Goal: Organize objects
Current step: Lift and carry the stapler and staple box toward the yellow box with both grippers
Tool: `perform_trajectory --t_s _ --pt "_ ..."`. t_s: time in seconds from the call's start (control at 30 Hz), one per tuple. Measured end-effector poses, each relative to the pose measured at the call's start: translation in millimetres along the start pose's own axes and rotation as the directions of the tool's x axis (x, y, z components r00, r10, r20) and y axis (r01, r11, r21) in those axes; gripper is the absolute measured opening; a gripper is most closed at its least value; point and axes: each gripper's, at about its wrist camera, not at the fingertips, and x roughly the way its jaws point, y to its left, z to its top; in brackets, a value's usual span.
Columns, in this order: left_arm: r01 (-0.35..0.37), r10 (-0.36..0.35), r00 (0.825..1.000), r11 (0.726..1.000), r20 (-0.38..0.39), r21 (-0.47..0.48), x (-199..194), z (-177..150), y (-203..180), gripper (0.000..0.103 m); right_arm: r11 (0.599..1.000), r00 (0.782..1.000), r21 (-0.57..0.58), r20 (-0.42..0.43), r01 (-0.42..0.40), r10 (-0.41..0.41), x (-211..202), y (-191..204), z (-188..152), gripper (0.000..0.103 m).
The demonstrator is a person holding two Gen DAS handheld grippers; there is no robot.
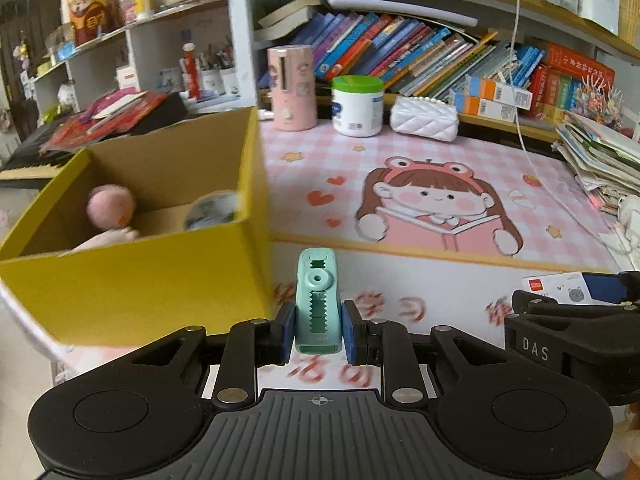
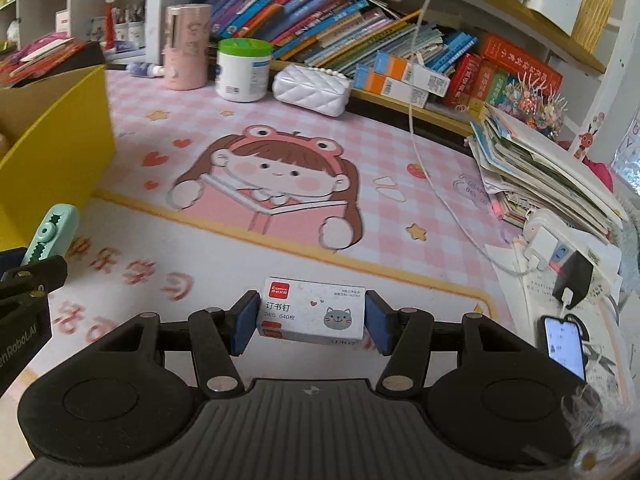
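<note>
Mint-green plastic correction-tape dispenser [image 1: 318, 300] sits clamped between the blue pads of my left gripper [image 1: 319, 330], nose pointing forward, lifted above the pink cartoon desk mat [image 1: 420, 200]. My right gripper [image 2: 311, 318] is closed on a small white cardboard staple box with a grey cat print [image 2: 312, 314], held off the mat too. Just beyond and left of the dispenser stands the open yellow cardboard box [image 1: 140, 288], already holding a pink plush toy [image 1: 110, 208] and a roll of tape [image 1: 212, 208]. I judge both items are mid-carry; next I need to bring the left one over the rim and release it inside.
</note>
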Motion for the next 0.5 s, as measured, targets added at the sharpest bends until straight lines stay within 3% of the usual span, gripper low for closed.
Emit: perform_trajectory --t_s 0.5 --pt "-0.033 0.034 0.999 0.999 0.031 -0.029 -58.9 -39.9 90.2 0.023 0.995 0.996 -0.059 0.037 -0.076 0.078 -68.8 95.9 -27.5 0.054"
